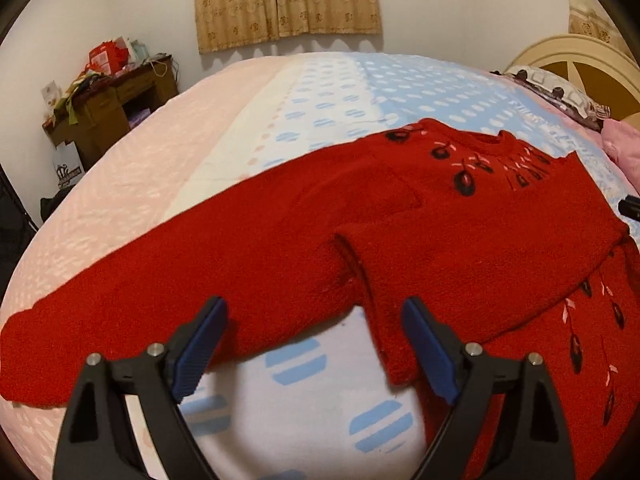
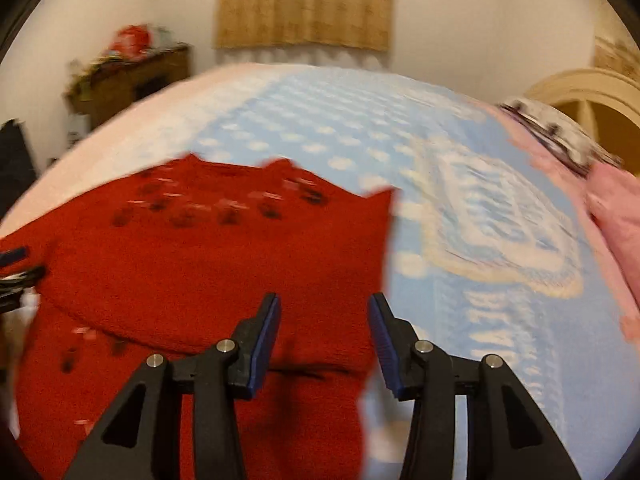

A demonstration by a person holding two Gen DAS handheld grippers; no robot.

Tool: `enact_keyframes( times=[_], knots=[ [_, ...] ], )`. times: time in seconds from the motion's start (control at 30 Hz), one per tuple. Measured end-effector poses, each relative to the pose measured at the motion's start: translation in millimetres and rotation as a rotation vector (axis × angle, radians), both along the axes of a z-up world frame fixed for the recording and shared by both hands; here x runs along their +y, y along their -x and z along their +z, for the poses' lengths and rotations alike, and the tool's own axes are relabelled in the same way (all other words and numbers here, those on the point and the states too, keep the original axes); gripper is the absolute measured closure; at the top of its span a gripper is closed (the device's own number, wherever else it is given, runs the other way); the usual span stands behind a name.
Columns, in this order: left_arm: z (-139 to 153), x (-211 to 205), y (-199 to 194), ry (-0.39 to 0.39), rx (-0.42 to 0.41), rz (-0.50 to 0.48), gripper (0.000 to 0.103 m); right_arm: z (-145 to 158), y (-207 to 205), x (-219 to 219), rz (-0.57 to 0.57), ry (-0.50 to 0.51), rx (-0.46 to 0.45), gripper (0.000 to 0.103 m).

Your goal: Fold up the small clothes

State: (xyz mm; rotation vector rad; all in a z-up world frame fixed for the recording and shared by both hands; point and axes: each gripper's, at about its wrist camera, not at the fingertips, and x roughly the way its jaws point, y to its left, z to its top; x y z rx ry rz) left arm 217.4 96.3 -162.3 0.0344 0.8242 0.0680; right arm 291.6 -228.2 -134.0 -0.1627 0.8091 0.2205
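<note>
Left claw (image 1: 314, 354) spread, pinching nothing, hovering just near of the red sweater (image 1: 400, 216). Its left sleeve (image 1: 160, 300) runs long-axis left from the body, straight ahead of this claw, so left hand is nearer. Right claw (image 2: 324, 340) also spread and empty, over the sweater's already-folded right edge; view blurred. Judgement: left sleeve fold is next. Sweater lies flat on the bed (image 1: 340, 80), blue-and-pink cover. Far: pillow (image 1: 560, 92), headboard (image 1: 580, 60), cluttered desk (image 1: 120, 100), curtain (image 1: 288, 0).

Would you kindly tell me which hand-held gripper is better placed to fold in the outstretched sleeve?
Left. The left hand-held gripper is open right at the outstretched sleeve of the red sweater; the right hand-held gripper sits at the opposite, already folded edge.
</note>
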Motion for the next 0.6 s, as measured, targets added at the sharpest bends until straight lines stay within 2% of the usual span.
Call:
enact_keyframes(
  times=[0.03, 0.1, 0.13, 0.17, 0.3, 0.43, 0.6],
  knots=[
    [-0.7, -0.9, 0.9, -0.003, 0.0, 0.0, 0.012, -6.3, -0.4, 11.0, 0.027, 0.042, 0.017, 0.056],
    [-1.3, -1.4, 1.5, -0.008, -0.002, -0.001, 0.012, -27.2, -6.7, 17.9, 0.012, 0.121, 0.096, 0.056],
    [-1.5, -0.2, 2.1, -0.009, 0.0, 0.004, 0.012, -37.4, -10.1, 12.2, -0.014, 0.111, 0.129, 0.056],
    [-1.6, 2.5, 3.7, -0.005, 0.005, 0.013, 0.012, -36.1, -8.6, 5.8, -0.031, 0.067, 0.111, 0.056],
    [1.3, 17.7, 20.2, -0.007, -0.001, 0.032, 0.012, -22.8, 8.4, -5.2, -0.058, 0.059, 0.084, 0.056],
    [1.5, 44.5, 36.6, -0.029, -0.003, 0.08, 0.012, -9.3, 33.6, -7.2, -0.039, -0.006, 0.069, 0.055],
    [2.9, 79.9, 50.5, -0.017, -0.005, 0.171, 0.012, -2.3, 64.4, 11.6, 0.024, -0.023, 0.049, 0.053]
  ],
)
